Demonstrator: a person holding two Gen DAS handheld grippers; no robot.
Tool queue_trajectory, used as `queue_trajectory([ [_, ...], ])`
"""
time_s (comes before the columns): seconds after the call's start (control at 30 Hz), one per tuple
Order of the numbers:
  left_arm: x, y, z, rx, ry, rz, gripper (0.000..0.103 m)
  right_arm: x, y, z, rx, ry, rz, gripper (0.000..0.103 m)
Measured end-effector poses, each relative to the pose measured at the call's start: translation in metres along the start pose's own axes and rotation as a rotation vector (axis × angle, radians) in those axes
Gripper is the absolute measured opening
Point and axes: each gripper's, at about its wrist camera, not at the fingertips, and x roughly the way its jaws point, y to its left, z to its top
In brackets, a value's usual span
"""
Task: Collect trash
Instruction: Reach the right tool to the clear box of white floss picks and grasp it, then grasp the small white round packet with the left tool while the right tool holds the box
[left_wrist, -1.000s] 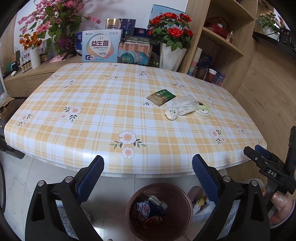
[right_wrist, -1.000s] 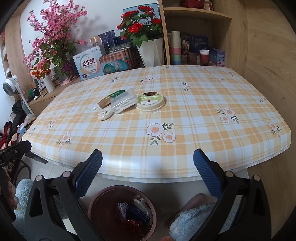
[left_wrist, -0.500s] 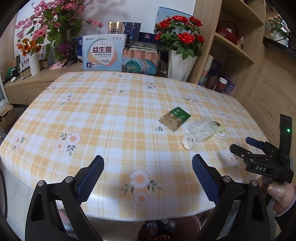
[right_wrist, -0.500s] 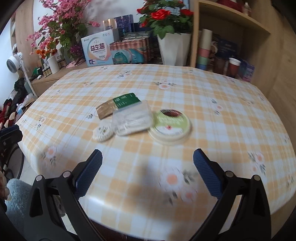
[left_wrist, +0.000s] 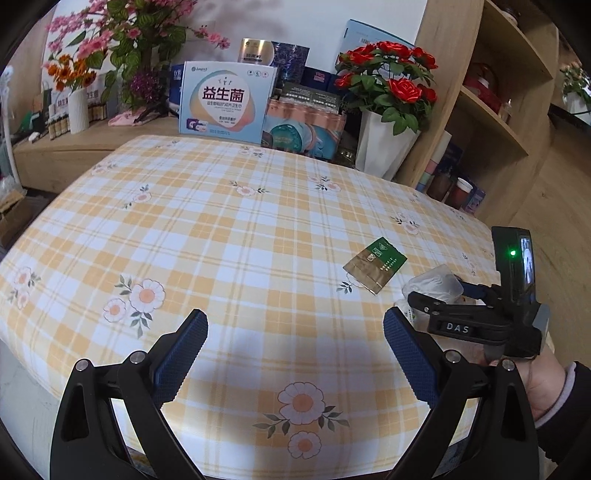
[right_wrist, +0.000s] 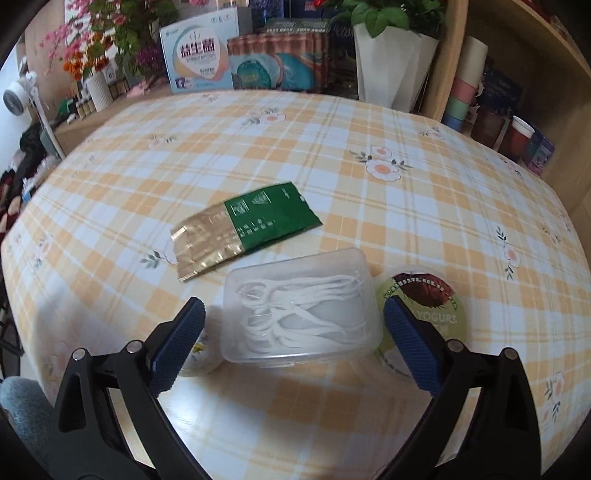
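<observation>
A clear plastic box (right_wrist: 301, 315) of white floss picks lies on the checked tablecloth (right_wrist: 332, 177). My right gripper (right_wrist: 293, 345) is open, its fingers on either side of the box, just above it. A green and gold wrapper (right_wrist: 243, 230) lies behind it, a round yogurt lid (right_wrist: 424, 306) to its right, a small white round piece (right_wrist: 201, 354) to its left. My left gripper (left_wrist: 295, 354) is open and empty over the table's near side. The left wrist view shows the wrapper (left_wrist: 375, 264), the box (left_wrist: 434, 282) and the right gripper (left_wrist: 436, 301).
Boxes (left_wrist: 227, 101), a white vase of red roses (left_wrist: 386, 110) and pink flowers (left_wrist: 122, 48) stand behind the table. A wooden shelf (left_wrist: 491, 103) with cups is at the right. The bin is out of view.
Both grippers have risen from below the table edge and moved forward over the table. The right gripper has come down around the plastic box. The bin has dropped out of view.
</observation>
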Motion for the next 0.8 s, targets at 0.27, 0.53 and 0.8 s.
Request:
queue_trajectory([
  [0.27, 0.017, -0.028, -0.004, 0.066, 0.026, -0.048, 0.094, -0.027, -0.017, -0.007, 0.025, -0.062, 0.075, 0.081],
  [0.53, 0.058, -0.084, -0.009, 0.223, 0.119, -0.124, 0.084, -0.066, -0.056, -0.041, 0.155, -0.119, 0.115, 0.081],
  [0.8, 0.118, -0.131, -0.013, 0.403, 0.268, -0.106, 0.064, -0.086, -0.084, -0.082, 0.276, -0.124, 0.127, 0.081],
])
